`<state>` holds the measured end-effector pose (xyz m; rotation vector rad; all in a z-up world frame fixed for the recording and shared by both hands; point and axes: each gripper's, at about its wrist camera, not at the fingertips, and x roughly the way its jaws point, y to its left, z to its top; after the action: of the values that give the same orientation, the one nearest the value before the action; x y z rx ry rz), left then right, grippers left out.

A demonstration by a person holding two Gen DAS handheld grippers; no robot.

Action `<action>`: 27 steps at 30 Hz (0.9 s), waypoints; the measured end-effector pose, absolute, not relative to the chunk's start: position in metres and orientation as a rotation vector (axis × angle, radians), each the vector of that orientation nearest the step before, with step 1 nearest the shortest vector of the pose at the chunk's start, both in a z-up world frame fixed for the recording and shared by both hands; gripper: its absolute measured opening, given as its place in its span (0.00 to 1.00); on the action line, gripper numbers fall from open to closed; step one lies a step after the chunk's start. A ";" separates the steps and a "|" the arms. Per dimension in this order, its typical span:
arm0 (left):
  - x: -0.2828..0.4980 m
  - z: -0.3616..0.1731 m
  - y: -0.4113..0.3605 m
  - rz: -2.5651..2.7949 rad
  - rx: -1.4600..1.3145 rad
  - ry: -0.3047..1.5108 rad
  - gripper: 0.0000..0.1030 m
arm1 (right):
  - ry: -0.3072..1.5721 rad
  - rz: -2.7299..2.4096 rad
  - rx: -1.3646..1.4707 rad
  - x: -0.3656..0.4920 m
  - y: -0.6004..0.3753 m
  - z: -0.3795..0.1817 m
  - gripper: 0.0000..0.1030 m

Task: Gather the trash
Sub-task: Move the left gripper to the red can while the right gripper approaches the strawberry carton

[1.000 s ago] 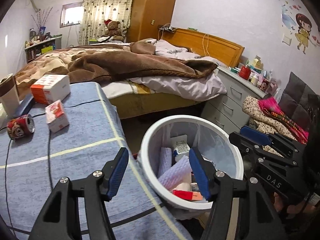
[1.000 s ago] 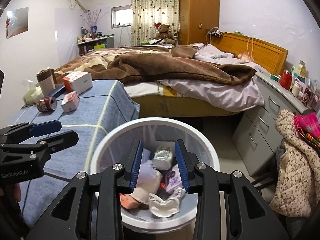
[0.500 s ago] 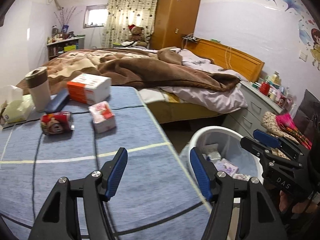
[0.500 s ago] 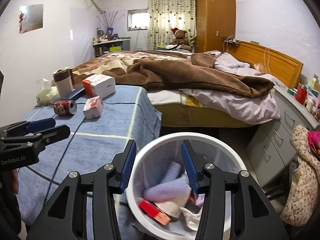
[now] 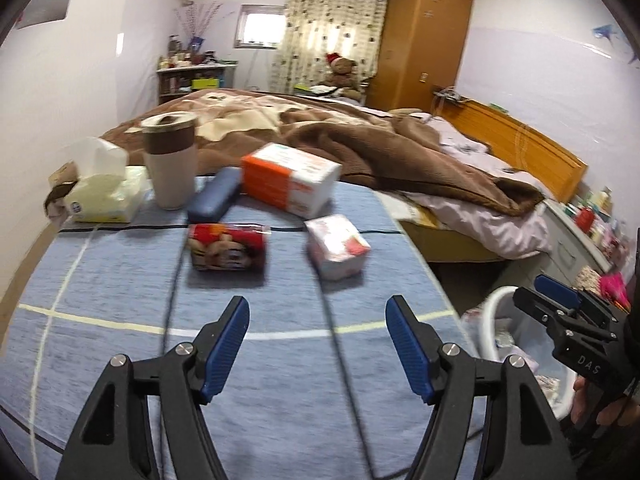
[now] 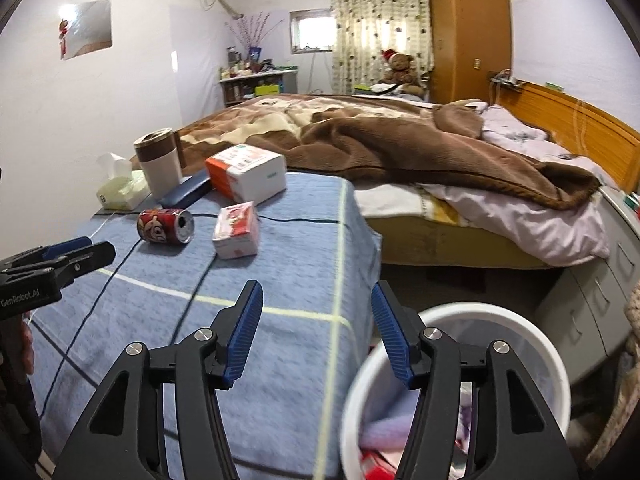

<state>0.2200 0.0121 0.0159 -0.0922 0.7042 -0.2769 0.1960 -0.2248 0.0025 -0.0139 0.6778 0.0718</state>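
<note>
A crushed red can (image 5: pixel 228 251) (image 6: pixel 165 226) lies on its side on the blue-covered table (image 5: pixel 280 380) (image 6: pixel 296 248). Beside it sits a small pink-and-white box (image 5: pixel 338 246) (image 6: pixel 237 230), with a larger orange-and-white box (image 5: pixel 291 178) (image 6: pixel 246 172) behind. My left gripper (image 5: pixel 318 320) hovers over the table short of the can, jaws opening, nothing between them. My right gripper (image 6: pixel 317 304) hangs over the table's right edge, jaws opening and empty. The white trash bin (image 6: pixel 456 392) (image 5: pixel 496 320) with litter inside stands on the floor, right of the table.
A tall cup (image 5: pixel 170 160), a tissue pack (image 5: pixel 102 196) and a dark blue case (image 5: pixel 212 196) stand at the table's far side. A bed with a brown blanket (image 6: pixel 400 144) lies beyond. Grey drawers (image 6: pixel 592 304) flank the bin.
Both grippers have swung left, away from above the bin and over the table. Both pairs of jaws stand wider than before.
</note>
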 end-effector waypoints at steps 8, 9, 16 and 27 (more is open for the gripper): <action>0.256 0.003 0.049 -0.210 -0.125 0.732 0.73 | 0.715 0.138 -0.021 0.236 -0.197 -0.008 0.62; 0.260 0.001 0.053 -0.203 -0.124 0.737 0.74 | 0.721 0.144 -0.019 0.239 -0.195 -0.009 0.62; 0.296 -0.010 0.066 -0.207 -0.125 0.771 0.75 | 0.755 0.183 0.016 0.276 -0.181 -0.022 0.62; 0.346 -0.015 0.072 -0.251 -0.021 0.779 0.76 | 0.826 0.227 -0.017 0.318 -0.152 -0.044 0.63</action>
<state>0.3458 0.0718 -0.0151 -0.0209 0.7787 -0.2508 0.3176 -0.1517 -0.0439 -0.0172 0.8263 0.2270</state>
